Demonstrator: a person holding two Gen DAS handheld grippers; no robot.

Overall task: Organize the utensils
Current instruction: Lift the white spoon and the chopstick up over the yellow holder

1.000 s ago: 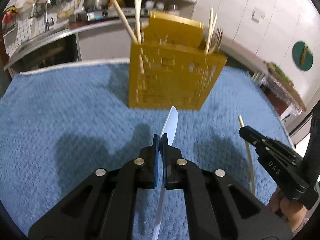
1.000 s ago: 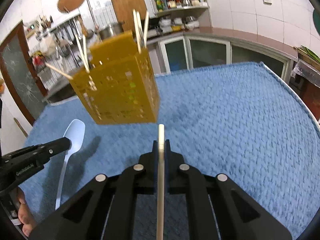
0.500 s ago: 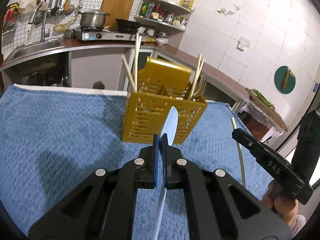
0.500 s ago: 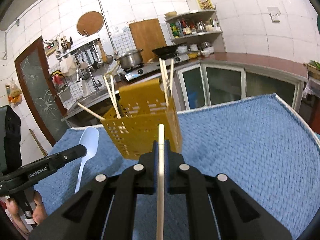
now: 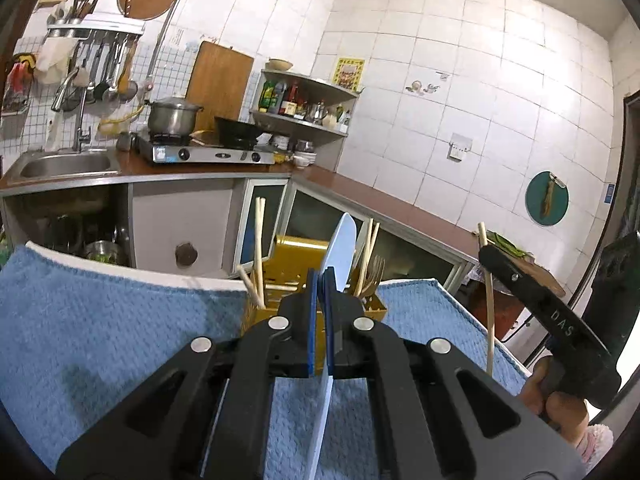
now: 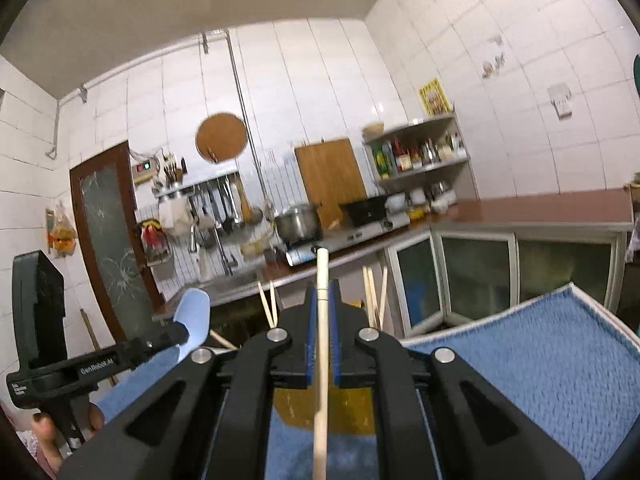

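Both claws have risen and tilted up since a second ago. My left claw [image 5: 319, 312] pinches a light, slippery pale-blue plastic spoon [image 5: 343, 252] mid-handle; my right claw [image 6: 322, 332] pinches a thin, stiff wooden chopstick [image 6: 321, 344] at mid-length above the yellow slotted plastic utensil holder [image 5: 296, 276].

utensil holder [image 5: 294, 276] on towel [image 5: 100, 320] (chopsticks [image 5: 259, 248] inside), counter [image 5: 400, 204] behind

Both grippers are black plastic with round silver screws and blue pads inside the jaws. The left gripper [image 6: 176, 334] has white letters on its side. The right gripper [image 5: 486, 254] says "DAS".
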